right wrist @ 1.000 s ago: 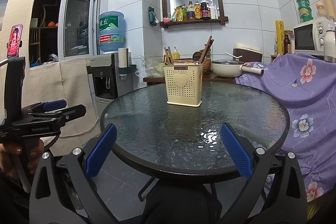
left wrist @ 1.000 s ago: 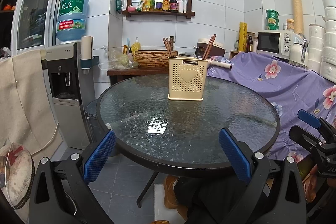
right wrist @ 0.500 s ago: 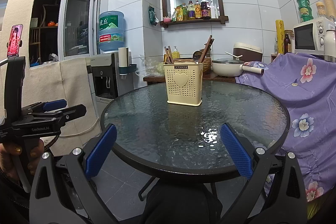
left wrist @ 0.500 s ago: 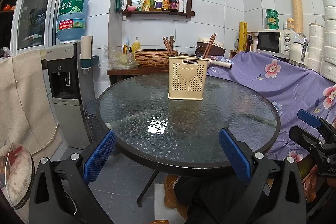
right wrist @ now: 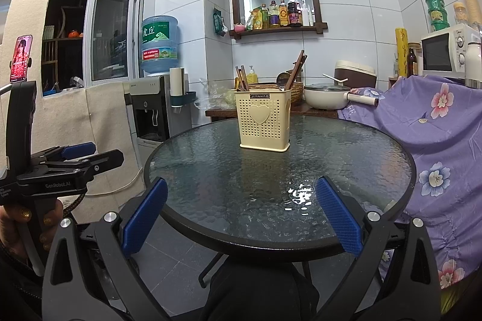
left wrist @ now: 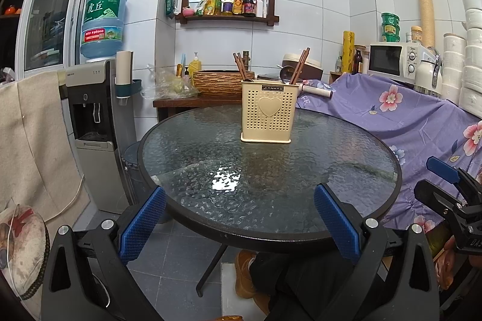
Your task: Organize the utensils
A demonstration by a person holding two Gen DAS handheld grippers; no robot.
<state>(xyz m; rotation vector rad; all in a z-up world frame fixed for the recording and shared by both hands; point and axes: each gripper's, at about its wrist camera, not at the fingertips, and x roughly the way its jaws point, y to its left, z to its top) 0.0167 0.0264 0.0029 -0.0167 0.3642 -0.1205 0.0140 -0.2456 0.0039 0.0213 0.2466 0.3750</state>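
At the lower left of the left wrist view, the left tool (left wrist: 239,212) hangs just short of the near rim of the round, dark-rimmed, textured glass tabletop (left wrist: 346,170), its 2 blue-padded fingers (left wrist: 141,220) spread wide with nothing between them. Above it, at the centre of the frame, the cream perforated plastic utensil holder with a heart on its front (left wrist: 266,114) stands upright on the far half of the tabletop. Brown wooden chopsticks (left wrist: 240,66) lean out of its left compartment, and more chopsticks beside a metal spoon (left wrist: 285,71) rise from its right side. At the right edge of this frame the right tool (left wrist: 442,185) shows sideways, held off the tabletop over a purple flowered cloth (left wrist: 406,116).

In the right wrist view, the left tool (right wrist: 90,154) sits at the left edge, gripped by a hand (right wrist: 18,223). The utensil holder (right wrist: 263,120) stands at the frame's centre. Below it, the right tool (right wrist: 241,206) is equally wide open and empty, its pads (right wrist: 339,214) at the tabletop's near edge.
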